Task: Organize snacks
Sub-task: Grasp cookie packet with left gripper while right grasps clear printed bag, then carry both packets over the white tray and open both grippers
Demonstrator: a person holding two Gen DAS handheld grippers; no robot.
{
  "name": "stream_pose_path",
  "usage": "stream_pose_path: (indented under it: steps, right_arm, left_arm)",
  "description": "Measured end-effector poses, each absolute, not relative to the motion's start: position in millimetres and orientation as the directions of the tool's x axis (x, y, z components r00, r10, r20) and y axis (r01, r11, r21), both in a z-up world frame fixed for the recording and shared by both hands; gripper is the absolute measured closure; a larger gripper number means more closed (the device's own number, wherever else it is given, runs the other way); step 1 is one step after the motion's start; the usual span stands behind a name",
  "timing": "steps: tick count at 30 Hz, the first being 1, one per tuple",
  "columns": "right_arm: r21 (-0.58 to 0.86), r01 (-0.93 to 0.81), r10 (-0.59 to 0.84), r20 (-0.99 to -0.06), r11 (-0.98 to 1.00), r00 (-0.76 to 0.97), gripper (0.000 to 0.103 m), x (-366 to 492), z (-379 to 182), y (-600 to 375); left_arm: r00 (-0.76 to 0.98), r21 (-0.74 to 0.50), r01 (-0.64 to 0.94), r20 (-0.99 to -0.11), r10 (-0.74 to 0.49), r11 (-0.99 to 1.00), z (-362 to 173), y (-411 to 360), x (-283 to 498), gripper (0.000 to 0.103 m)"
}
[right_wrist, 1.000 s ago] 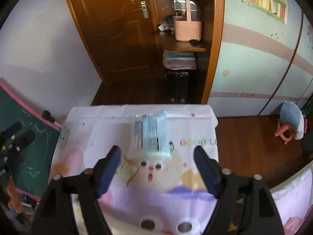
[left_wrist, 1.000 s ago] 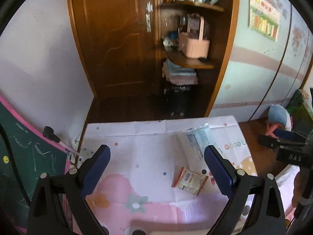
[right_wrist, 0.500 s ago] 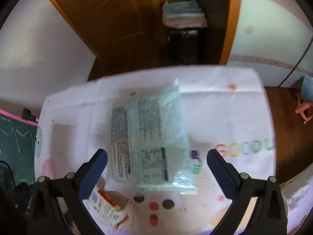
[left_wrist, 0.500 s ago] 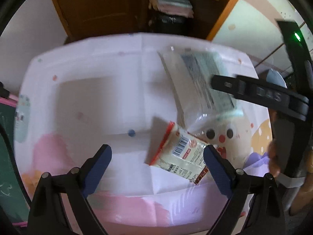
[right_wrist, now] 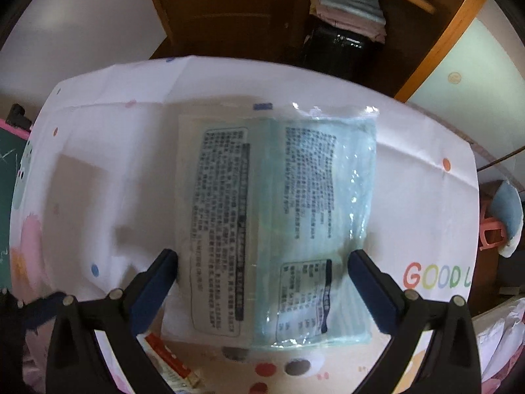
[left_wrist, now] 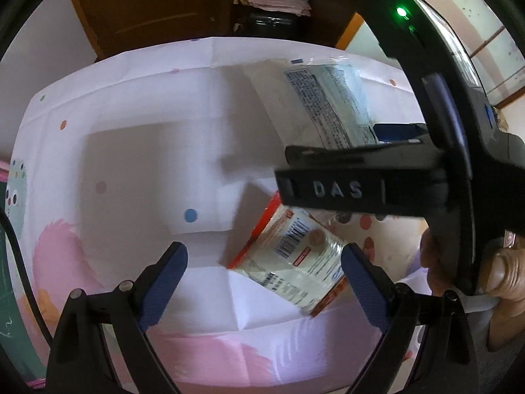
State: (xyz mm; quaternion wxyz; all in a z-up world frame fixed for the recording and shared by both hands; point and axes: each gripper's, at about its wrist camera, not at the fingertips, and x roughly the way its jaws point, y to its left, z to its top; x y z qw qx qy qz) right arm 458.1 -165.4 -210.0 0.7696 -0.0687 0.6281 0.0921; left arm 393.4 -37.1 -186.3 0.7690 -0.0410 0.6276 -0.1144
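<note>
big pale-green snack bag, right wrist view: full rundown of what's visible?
The big pale-green snack bag is a flat, glossy, crinkled plastic pouch, part clear and part green, printed-text side up. It lies flat on the patterned tablecloth, between the open right gripper fingers; contact unclear. Its near corner is close to the small red-edged packet.
</note>
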Motion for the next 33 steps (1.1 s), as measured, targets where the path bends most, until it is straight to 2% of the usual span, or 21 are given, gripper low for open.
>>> stream_pose_path:
  steps: [2,7,13,17,20,21,22,27,33]
  right_arm:
    - [0.023,-0.230,0.070,-0.978,0.973,0.199,0.008,451.6,-205.4,-176.2]
    - [0.050,-0.200,0.091,-0.975,0.979,0.203,0.011,437.8,-203.4,-207.5]
    - [0.073,-0.151,0.105,-0.971,0.986,0.215,0.013,429.1,-200.3,-230.9]
    - [0.085,-0.140,0.114,-0.969,0.986,0.218,0.014,423.4,-199.9,-238.3]
    - [0.092,-0.138,0.120,-0.970,0.986,0.212,0.014,417.8,-198.9,-243.9]
    - [0.095,-0.136,0.122,-0.970,0.986,0.211,0.015,418.0,-199.2,-245.8]
    - [0.097,-0.133,0.124,-0.970,0.986,0.210,0.015,416.5,-199.0,-248.3]
    - [0.115,-0.124,0.141,-0.965,0.986,0.222,0.020,408.4,-194.8,-256.6]
    - [0.124,-0.132,0.154,-0.956,0.983,0.248,0.028,392.4,-176.9,-258.4]
  left_arm:
    - [0.174,-0.218,0.153,-0.954,-0.243,0.964,-186.3,-43.1,392.3,0.008]
    - [0.130,-0.213,0.208,-0.961,-0.243,0.955,-192.2,-60.7,390.4,0.008]
    - [0.073,-0.201,0.102,-0.975,-0.209,0.974,-209.6,-64.9,395.7,0.009]
    - [0.095,-0.141,0.092,-0.984,-0.150,0.986,-210.8,-72.6,397.9,0.010]
    - [0.138,-0.050,0.120,-0.988,-0.066,0.992,-208.4,-79.7,391.5,0.033]
    - [0.152,-0.046,0.126,-0.986,-0.065,0.991,-204.1,-80.2,390.4,0.050]
    - [0.149,-0.083,0.124,-0.984,-0.101,0.989,-200.9,-77.4,389.4,0.057]
    - [0.190,-0.145,0.104,-0.968,-0.163,0.984,-193.5,-60.8,391.9,0.058]
    - [0.311,-0.157,0.110,-0.932,-0.184,0.981,-132.2,-47.1,378.4,0.058]
